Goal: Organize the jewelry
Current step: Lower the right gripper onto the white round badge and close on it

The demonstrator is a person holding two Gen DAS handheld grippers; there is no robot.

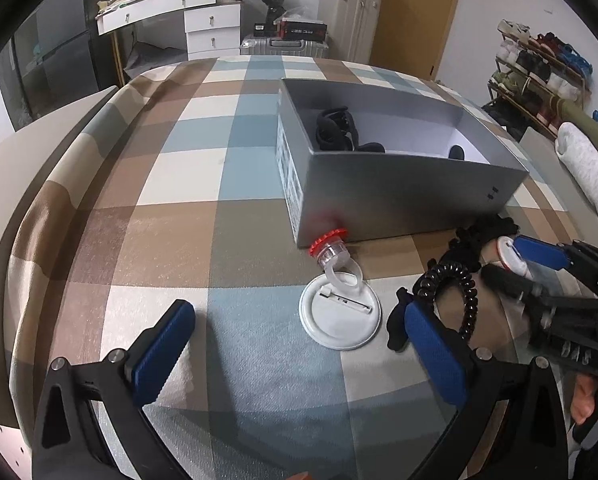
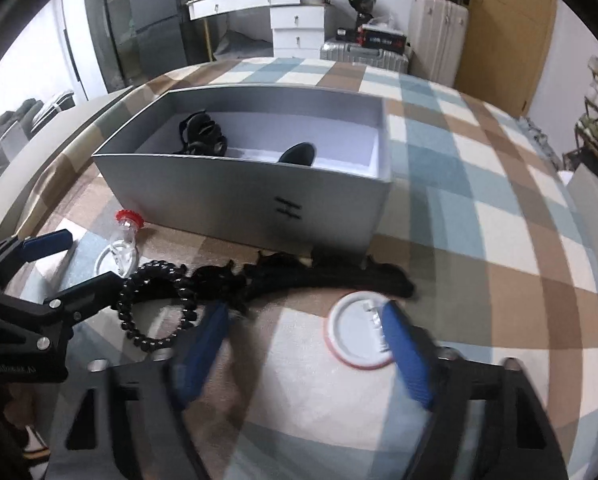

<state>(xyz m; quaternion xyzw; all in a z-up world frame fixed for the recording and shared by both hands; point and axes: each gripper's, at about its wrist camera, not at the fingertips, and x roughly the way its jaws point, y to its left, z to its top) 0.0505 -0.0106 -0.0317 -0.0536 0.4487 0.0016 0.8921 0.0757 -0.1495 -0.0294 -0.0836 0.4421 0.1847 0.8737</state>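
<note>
Left wrist view: left gripper spread wide, nothing grasped; white badge between pads, black coil bracelet at 3 o'clock, grey box at 12.
Right wrist view: right gripper blurred, red-rimmed badge between pads; grip unclear.

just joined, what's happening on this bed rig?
A person holds a gripper in each hand and is sorting accessories into the grey box on the checked bedspread; dark hair clips already lie inside. The right gripper is low over a red-rimmed white badge, one pad at its edge, no firm grip visible. The left gripper is open beside a black spiral hair tie and another white badge. A black scrunchie and a red-capped clear ring wait outside.
</note>
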